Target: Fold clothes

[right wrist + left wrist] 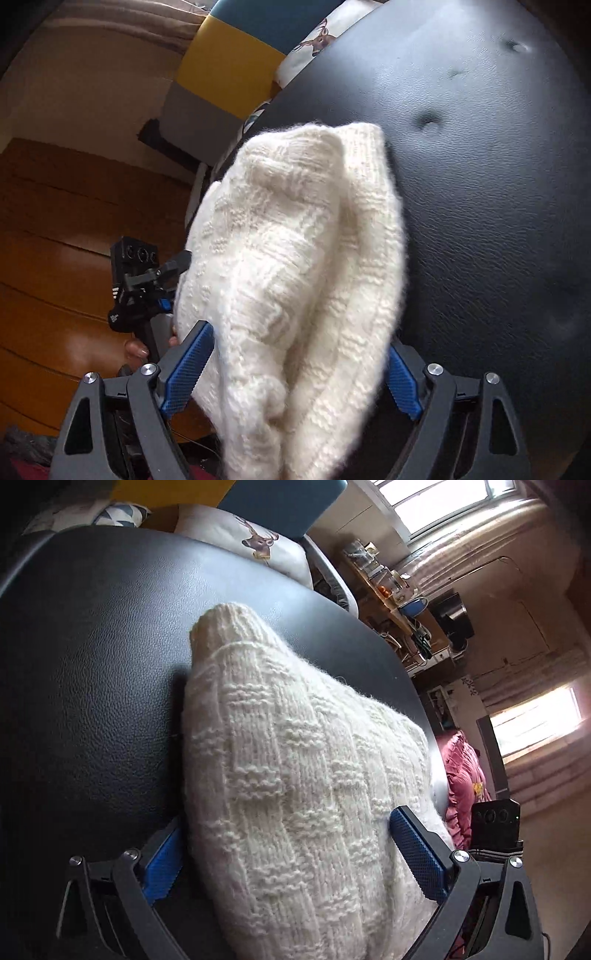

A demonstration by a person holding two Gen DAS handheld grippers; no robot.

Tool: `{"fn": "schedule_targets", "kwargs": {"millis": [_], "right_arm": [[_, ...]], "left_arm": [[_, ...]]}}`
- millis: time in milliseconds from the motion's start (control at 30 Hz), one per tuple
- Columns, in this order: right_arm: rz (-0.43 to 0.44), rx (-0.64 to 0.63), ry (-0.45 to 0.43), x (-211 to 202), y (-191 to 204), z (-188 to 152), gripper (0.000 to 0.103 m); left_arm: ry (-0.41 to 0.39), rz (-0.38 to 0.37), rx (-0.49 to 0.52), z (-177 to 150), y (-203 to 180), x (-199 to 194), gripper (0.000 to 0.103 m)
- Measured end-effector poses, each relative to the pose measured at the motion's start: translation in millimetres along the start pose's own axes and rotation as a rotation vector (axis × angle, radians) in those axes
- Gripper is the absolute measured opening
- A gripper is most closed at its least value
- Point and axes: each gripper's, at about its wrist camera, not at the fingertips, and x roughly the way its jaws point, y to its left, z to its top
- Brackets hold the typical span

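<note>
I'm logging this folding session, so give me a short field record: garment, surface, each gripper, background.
garment: cream knitted piece, bundled, lying on the surface
surface: black leather-look cushion
left gripper: jaws wide open, knit between its blue pads, not pinched
right gripper: jaws wide, knit between them; grip not clearly pressed
other view: left gripper visible beside the knit from the right wrist camera
background: deer-print pillow, wooden floor

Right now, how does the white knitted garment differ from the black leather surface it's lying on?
The knitted garment is cream, fuzzy and ribbed with a raised block pattern; the leather surface is black, smooth and faintly shiny. The garment is bunched into thick folds, while the leather lies taut with a few button dimples. Both look soft.
</note>
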Motion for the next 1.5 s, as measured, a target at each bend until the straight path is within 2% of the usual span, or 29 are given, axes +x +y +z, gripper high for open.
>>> {"fn": "schedule_targets", "kwargs": {"millis": [100, 233, 333, 600, 633, 700, 733, 833, 967, 1000, 1033, 1067, 1133, 1167, 1333, 1500], "right_arm": [[0.016, -0.006, -0.014, 11, 4, 5, 0.088], [0.018, -0.051, 0.016, 9, 11, 3, 0.088], [0.041, -0.056, -0.01, 4, 9, -1, 0.088], [-0.033, -0.13, 0.002, 8, 23, -11, 0.087], [-0.048, -0.137, 0.006, 8, 24, -11, 0.086], [-0.068, -0.127, -0.002, 7, 23, -13, 0.073], [-0.07, -0.117, -0.011, 5, 22, -14, 0.073], [-0.042, -0.101, -0.053, 2, 19, -20, 0.074], [-0.037, -0.038, -0.048, 2, 19, -18, 0.083], [-0.046, -0.025, -0.041, 2, 19, -17, 0.08], [-0.054, -0.012, -0.033, 2, 19, -15, 0.072], [-0.083, -0.034, -0.043, 2, 22, -17, 0.056], [-0.128, -0.084, -0.067, 0, 28, -23, 0.05], [-0.138, -0.097, -0.08, -1, 31, -26, 0.047], [-0.157, -0.15, -0.129, -11, 41, -39, 0.043], [-0.155, -0.138, -0.174, -38, 34, -50, 0.043]], "left_arm": [[-0.024, -0.035, -0.05, 0, 2, 4, 0.102], [-0.005, -0.077, -0.04, 1, 4, 7, 0.102], [0.0, -0.048, -0.025, 1, 0, 9, 0.103], [-0.056, 0.009, 0.078, -10, -12, 12, 0.103], [-0.043, 0.017, 0.085, -10, -14, 13, 0.103], [-0.012, 0.03, 0.092, -10, -18, 15, 0.102], [0.004, 0.034, 0.1, -11, -19, 16, 0.1], [0.025, 0.025, 0.097, -14, -19, 15, 0.099], [-0.025, 0.024, 0.099, -22, -20, 13, 0.099], [-0.041, 0.028, 0.104, -24, -21, 13, 0.099], [-0.047, 0.038, 0.114, -25, -23, 13, 0.099], [-0.046, 0.043, 0.124, -26, -25, 12, 0.091], [-0.043, 0.036, 0.136, -27, -28, 9, 0.071], [-0.049, 0.041, 0.153, -28, -31, 7, 0.066], [-0.074, 0.059, 0.229, -32, -46, 2, 0.054], [-0.088, -0.041, 0.279, -32, -63, 0, 0.052]]}}
